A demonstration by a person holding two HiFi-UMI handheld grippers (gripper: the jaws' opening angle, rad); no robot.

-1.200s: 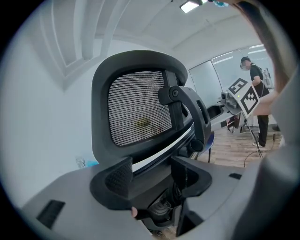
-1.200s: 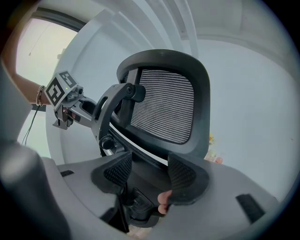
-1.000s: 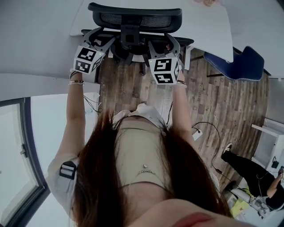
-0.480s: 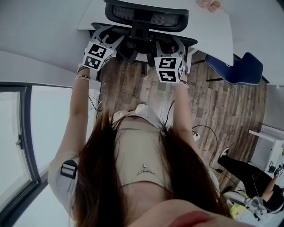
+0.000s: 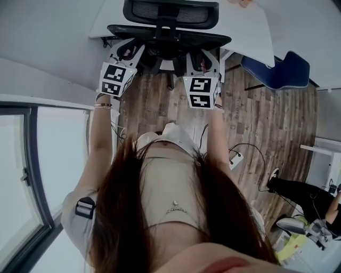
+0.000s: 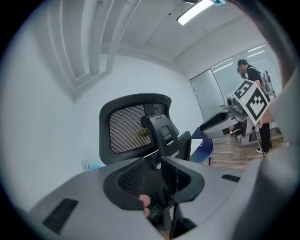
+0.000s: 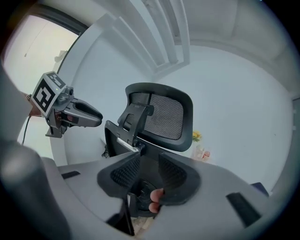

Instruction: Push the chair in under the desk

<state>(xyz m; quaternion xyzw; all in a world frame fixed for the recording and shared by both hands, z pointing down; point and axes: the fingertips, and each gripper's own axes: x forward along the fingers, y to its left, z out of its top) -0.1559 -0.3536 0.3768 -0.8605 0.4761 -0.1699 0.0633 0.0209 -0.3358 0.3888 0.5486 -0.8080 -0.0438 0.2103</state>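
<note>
Black chair at near edge of white desk, backrest toward person, headrest seen over desktop. Left gripper and right gripper at backrest's two sides, contact not discernible. Jaws of each just been closing, now part-way, pads apart, nothing pinched; chair spine visible beyond gap. Blue chair at desk's right corner, apart from black chair. Small bottles on desk behind headrest. Cable on wood floor; seated person far right.

The hand-held gripper, jaws just closing, straddles the chair's spine.
</note>
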